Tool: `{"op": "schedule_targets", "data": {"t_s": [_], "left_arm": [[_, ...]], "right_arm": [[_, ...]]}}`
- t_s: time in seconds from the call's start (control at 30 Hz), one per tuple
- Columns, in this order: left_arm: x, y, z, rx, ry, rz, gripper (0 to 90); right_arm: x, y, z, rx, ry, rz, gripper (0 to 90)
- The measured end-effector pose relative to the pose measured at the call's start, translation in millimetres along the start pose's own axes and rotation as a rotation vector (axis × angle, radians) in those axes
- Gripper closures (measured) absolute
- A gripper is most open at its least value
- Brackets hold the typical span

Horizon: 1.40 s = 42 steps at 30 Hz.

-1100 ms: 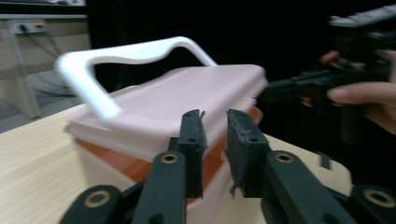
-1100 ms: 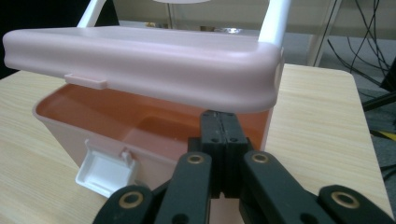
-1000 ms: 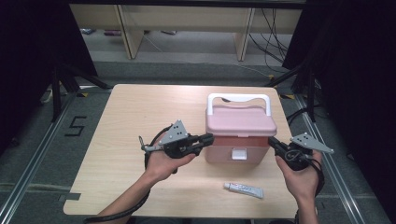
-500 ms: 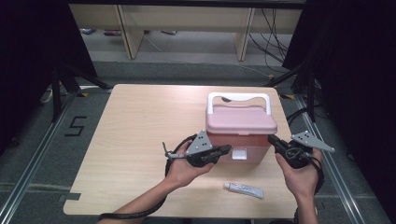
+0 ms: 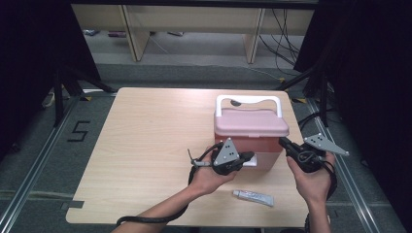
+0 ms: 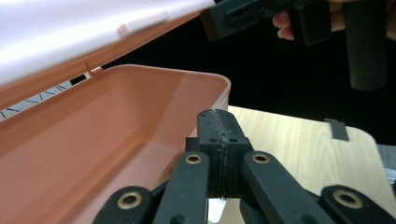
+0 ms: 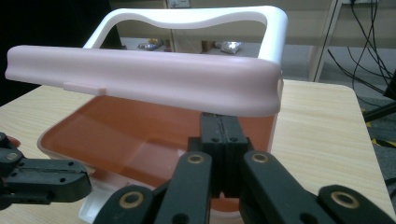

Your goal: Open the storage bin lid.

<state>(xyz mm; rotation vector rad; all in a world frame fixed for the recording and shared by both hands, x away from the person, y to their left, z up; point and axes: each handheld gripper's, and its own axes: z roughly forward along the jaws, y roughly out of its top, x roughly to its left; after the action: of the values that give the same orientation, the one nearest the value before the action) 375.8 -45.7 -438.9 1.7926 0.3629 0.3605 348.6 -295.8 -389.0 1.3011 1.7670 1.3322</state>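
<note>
A pink box [image 5: 252, 145] with a white handle [image 5: 248, 100] stands at the table's right, its lid [image 5: 251, 124] lifted a little at the front. My left gripper [image 5: 248, 156] is shut with nothing between its jaws, tips at the box's front wall. In the left gripper view the left gripper [image 6: 218, 116] points over the rim into the empty box [image 6: 93, 154], under the lid [image 6: 70, 28]. My right gripper [image 5: 283, 142] is shut at the box's right front corner. There the right gripper [image 7: 219, 119] sits just beneath the lid [image 7: 140, 79].
A small white tube [image 5: 252, 197] lies on the wooden table [image 5: 145, 126] near its front edge, between my two hands. The left half of the table is bare. Dark frames and cables stand around the table.
My left hand has moved right and down, from left of the box to its front wall, and its jaws have closed. The right hand has stayed in place.
</note>
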Motion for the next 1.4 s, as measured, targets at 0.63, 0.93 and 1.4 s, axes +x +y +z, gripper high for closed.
{"op": "schedule_targets", "data": {"t_s": [0.63, 0.93, 1.4], "left_arm": [[-3.8, -20.6, 14.4, 0.038, -0.022, 0.038, 89.8], [-2.5, -24.6, 12.6, 0.032, -0.002, 0.048, 89.7], [-1.2, -24.9, 13.3, 0.027, -0.012, 0.024, 89.7]], "right_arm": [[-2.6, 6.9, -0.3, -0.028, -0.006, -0.024, 90.0], [-2.2, 11.0, 1.2, -0.051, -0.021, -0.005, 90.0], [-0.7, 21.5, 4.7, -0.08, -0.032, -0.034, 90.0]]}}
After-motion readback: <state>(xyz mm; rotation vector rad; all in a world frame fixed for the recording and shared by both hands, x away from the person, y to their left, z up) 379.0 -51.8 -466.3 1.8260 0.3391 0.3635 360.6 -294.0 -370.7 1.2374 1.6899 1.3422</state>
